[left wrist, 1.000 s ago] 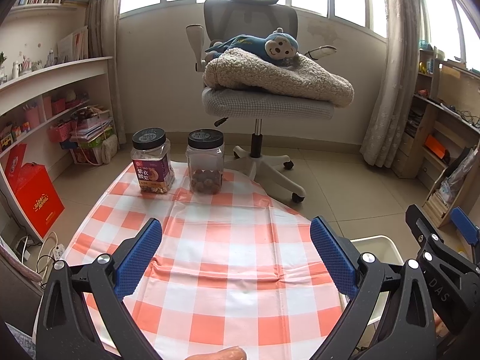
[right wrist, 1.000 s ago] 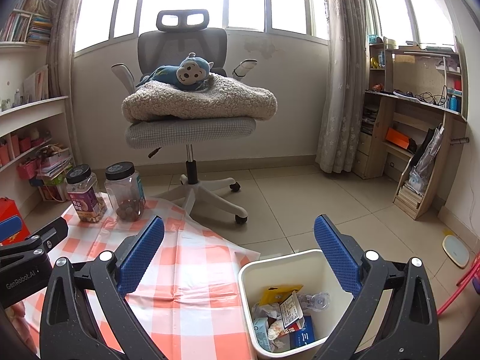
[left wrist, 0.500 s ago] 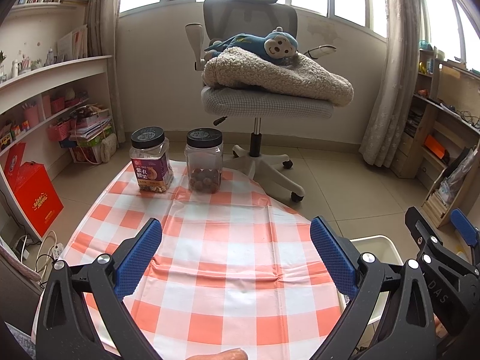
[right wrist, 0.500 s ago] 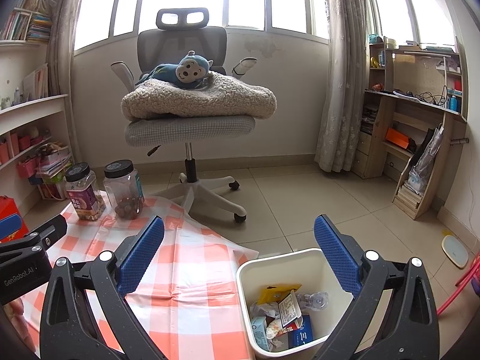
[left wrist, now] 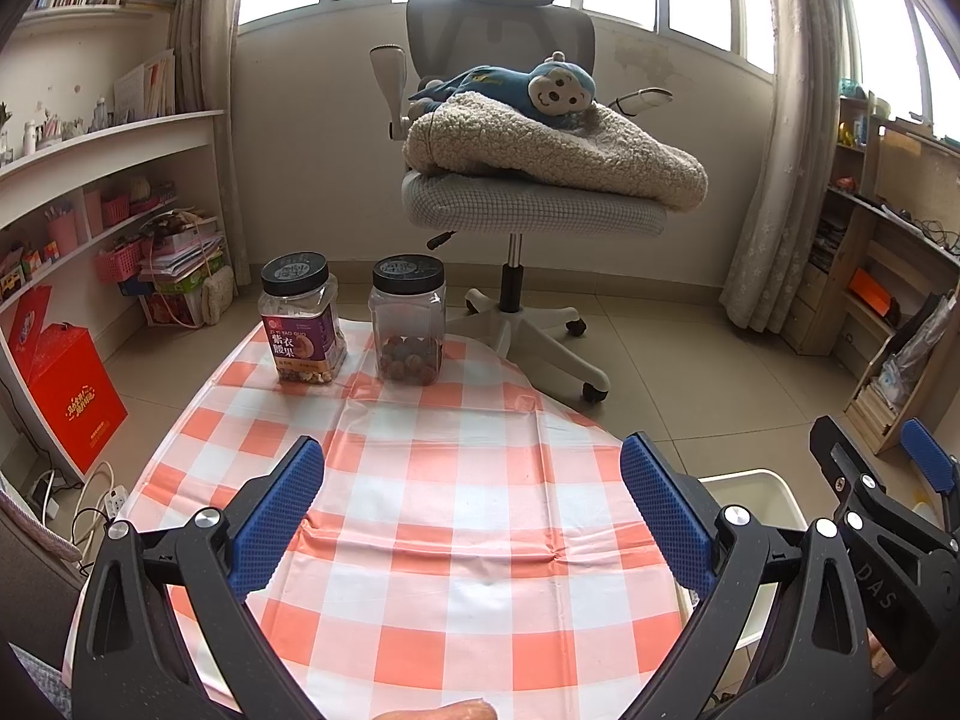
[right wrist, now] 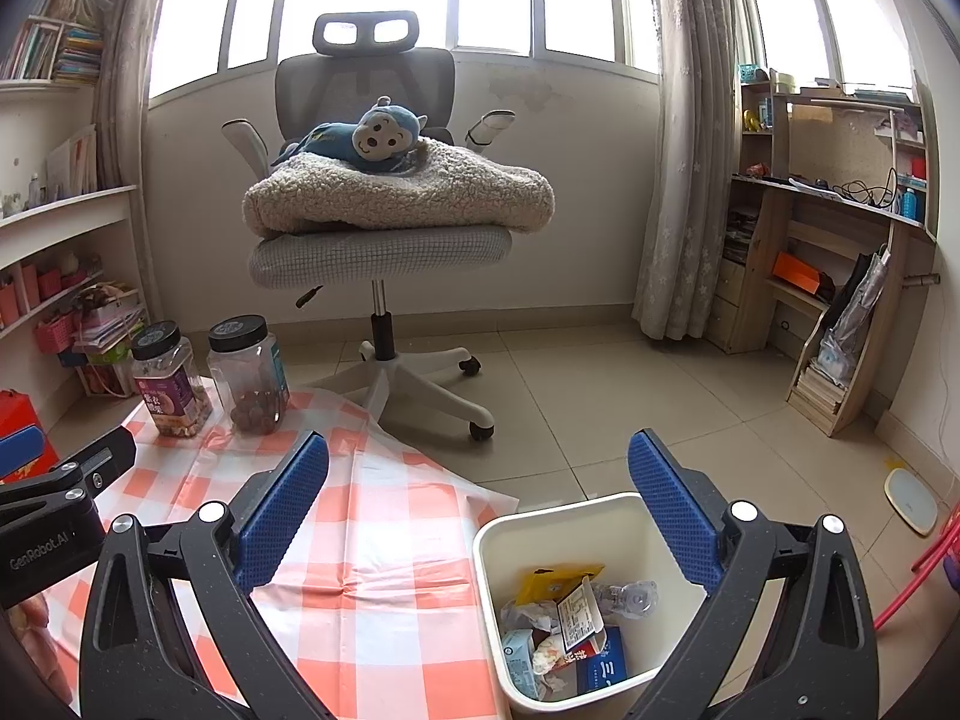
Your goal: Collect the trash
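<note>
The left gripper (left wrist: 471, 501), black with blue ribbed pads, hangs with its fingers spread wide and empty over the orange-and-white checked plastic tablecloth (left wrist: 456, 516). The right gripper (right wrist: 477, 501) is equally wide and empty above the cream plastic waste bin (right wrist: 540, 525), which stands on the floor just beside the cloth's edge and holds the trash (right wrist: 570, 618): wrappers, a small carton, a crushed clear bottle. Farther back on the cloth stand two black-lidded clear jars (left wrist: 354, 318), side by side. Beyond them is a grey swivel chair (left wrist: 516, 198) bearing a fleece blanket and a blue monkey plush (left wrist: 528, 87).
</note>
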A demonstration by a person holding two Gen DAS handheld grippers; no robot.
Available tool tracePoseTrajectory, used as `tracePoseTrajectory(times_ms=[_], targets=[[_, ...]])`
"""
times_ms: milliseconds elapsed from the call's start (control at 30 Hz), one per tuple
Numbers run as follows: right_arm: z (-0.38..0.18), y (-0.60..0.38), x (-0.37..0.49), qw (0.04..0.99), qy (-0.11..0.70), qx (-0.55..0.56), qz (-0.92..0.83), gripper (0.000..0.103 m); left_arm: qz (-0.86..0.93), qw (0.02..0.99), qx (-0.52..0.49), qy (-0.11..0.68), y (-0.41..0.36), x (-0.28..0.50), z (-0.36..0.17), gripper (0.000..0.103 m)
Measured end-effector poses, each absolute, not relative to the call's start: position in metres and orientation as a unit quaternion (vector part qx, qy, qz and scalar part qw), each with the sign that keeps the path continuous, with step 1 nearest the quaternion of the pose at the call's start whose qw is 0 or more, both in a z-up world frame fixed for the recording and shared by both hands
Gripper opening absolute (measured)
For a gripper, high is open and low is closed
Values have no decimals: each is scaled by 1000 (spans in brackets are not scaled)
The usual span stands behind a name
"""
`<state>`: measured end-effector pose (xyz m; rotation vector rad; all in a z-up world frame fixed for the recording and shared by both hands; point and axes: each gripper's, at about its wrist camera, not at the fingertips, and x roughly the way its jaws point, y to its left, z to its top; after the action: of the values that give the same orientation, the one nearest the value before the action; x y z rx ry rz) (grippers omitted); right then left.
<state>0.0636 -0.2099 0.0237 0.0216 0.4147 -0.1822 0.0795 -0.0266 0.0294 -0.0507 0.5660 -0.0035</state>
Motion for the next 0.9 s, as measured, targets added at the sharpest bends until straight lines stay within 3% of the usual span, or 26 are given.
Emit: tracePoseTrajectory(times_ms=[900], targets=[[18,-220,70,970,229,32,-79,96,-10,961,-32,276,-30,81,22,95]])
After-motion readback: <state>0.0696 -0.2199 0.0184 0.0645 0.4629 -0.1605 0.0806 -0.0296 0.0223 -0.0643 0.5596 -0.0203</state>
